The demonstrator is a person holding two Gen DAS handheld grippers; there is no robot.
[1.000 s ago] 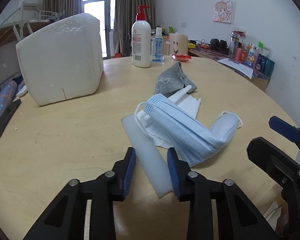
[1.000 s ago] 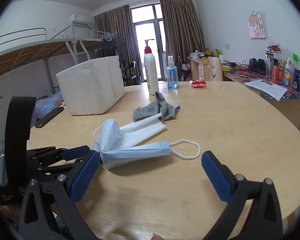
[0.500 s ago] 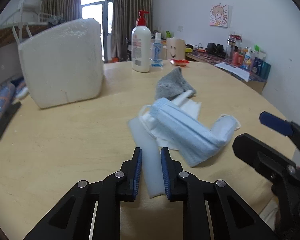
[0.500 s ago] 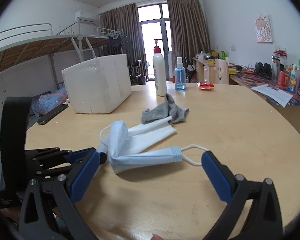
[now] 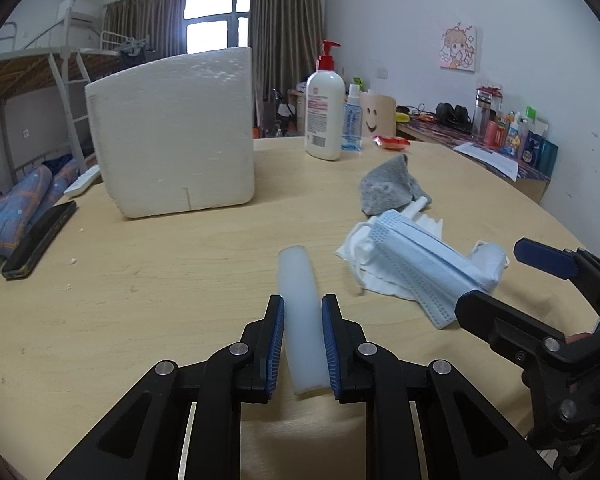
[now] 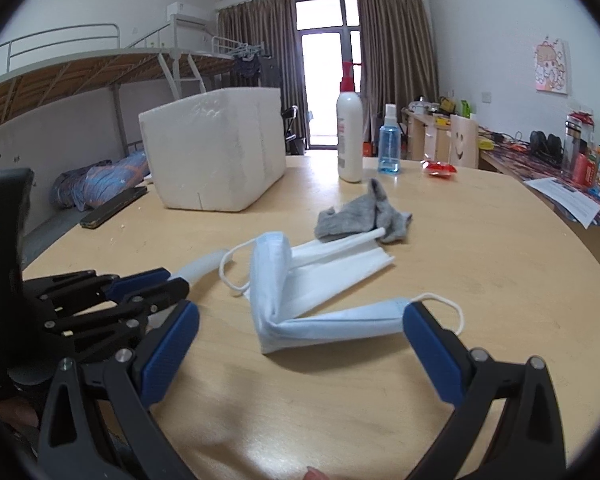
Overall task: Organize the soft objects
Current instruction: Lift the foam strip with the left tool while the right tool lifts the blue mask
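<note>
My left gripper [image 5: 302, 312] is shut on a white translucent foam strip [image 5: 300, 292] and holds it just above the round wooden table [image 5: 140, 280]. The strip also shows in the right wrist view [image 6: 200, 266], beside the left gripper [image 6: 140, 284]. A blue face mask [image 5: 428, 268] lies folded over a white mask [image 5: 364, 252], right of the strip. A grey sock [image 5: 392, 188] lies behind them. My right gripper [image 6: 300, 336] is open and empty, its jaws either side of the blue mask [image 6: 300, 312]. The sock [image 6: 360, 216] lies farther back.
A large white styrofoam box [image 5: 176, 136] stands at the back left. A lotion pump bottle [image 5: 324, 116] and a blue spray bottle [image 5: 352, 124] stand behind it. A black phone [image 5: 40, 236] lies at the table's left edge. A red wrapper [image 6: 440, 168] lies far back.
My left gripper closed on the foam strip, lifted it and swung it left, away from the masks. The right gripper stayed open, a little closer to the blue mask.
</note>
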